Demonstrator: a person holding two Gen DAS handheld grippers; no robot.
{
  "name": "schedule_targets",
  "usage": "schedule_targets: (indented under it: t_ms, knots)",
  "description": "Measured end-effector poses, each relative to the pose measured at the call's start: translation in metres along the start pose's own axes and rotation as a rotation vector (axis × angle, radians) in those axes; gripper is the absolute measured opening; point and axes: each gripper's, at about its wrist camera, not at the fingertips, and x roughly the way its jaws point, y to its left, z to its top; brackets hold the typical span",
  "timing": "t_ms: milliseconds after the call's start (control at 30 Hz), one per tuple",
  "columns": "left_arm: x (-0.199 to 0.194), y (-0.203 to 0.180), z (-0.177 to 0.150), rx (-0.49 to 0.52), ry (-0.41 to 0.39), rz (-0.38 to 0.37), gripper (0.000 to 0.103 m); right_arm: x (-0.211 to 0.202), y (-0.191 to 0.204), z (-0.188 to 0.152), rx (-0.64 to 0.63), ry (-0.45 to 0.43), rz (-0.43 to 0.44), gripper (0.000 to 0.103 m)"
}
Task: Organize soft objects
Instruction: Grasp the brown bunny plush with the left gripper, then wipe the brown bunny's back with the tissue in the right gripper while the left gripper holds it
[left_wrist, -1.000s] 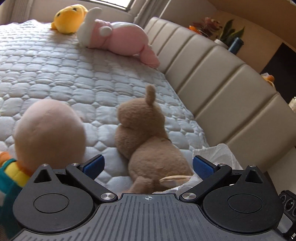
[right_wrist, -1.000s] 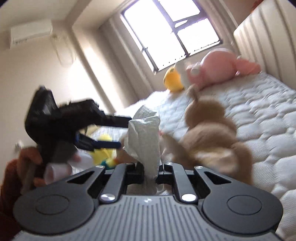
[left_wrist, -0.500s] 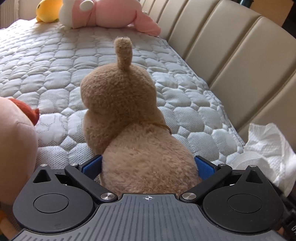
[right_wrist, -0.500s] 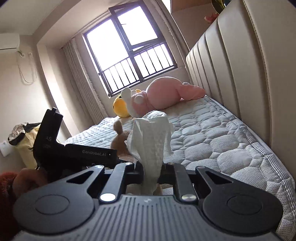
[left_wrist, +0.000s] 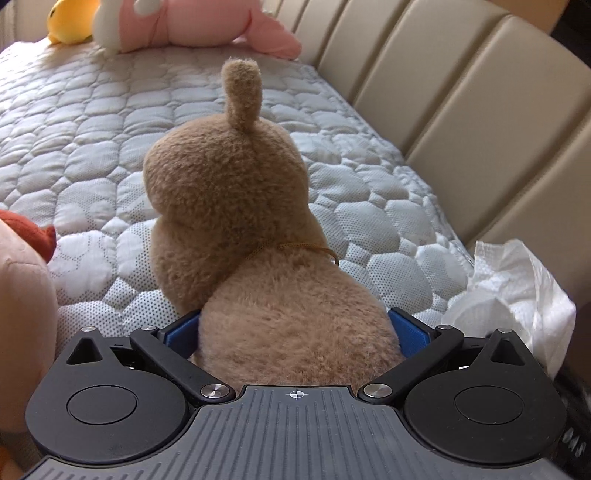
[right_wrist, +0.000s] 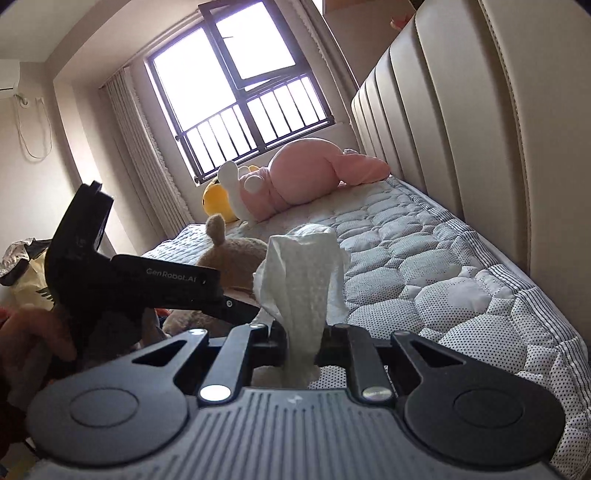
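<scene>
A brown plush animal (left_wrist: 229, 192) sits on the quilted mattress (left_wrist: 74, 129) with its back to the left wrist view. My left gripper (left_wrist: 295, 328) is open, its blue pads (left_wrist: 181, 332) standing on either side of the plush's body. The pads are spread as wide as before. My right gripper (right_wrist: 303, 332) is shut on a crumpled white tissue (right_wrist: 303, 266), which sticks up between its fingers. That tissue (left_wrist: 517, 280) also shows at the right of the left wrist view. The brown plush (right_wrist: 232, 254) is partly hidden behind the left gripper's black body (right_wrist: 147, 284).
A pink plush (left_wrist: 192, 26) and a yellow plush (left_wrist: 70, 22) lie at the far end of the bed. A peach-headed doll (left_wrist: 22, 314) sits close on the left. The beige padded headboard (left_wrist: 461, 92) runs along the right side. A hand (right_wrist: 29, 339) holds the left gripper.
My left gripper moved forward until the brown plush came between its fingers; the pads kept their width. My right gripper swung to face along the bed, with the tissue still in it.
</scene>
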Motion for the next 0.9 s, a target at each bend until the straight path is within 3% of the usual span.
schedule_targets:
  t_ms: [300, 433, 633, 767, 900]
  knots:
    - [-0.043, -0.008, -0.027, 0.259, 0.012, -0.060, 0.099, -0.006, 0.002, 0.007, 0.005, -0.043, -0.008, 0.016]
    - [-0.050, -0.017, -0.041, 0.350, 0.003, -0.043, 0.099, -0.006, 0.017, 0.024, 0.004, -0.082, 0.073, 0.016]
    - [-0.045, 0.001, -0.034, 0.223, -0.028, -0.080, 0.100, 0.010, 0.062, 0.063, -0.004, -0.140, 0.432, 0.016]
    - [-0.037, 0.018, -0.028, 0.112, -0.027, -0.109, 0.100, 0.048, 0.083, 0.058, -0.069, -0.041, 0.418, 0.016]
    - [-0.036, 0.028, -0.028, 0.061, -0.032, -0.125, 0.101, 0.086, 0.070, 0.040, -0.033, 0.086, 0.338, 0.016]
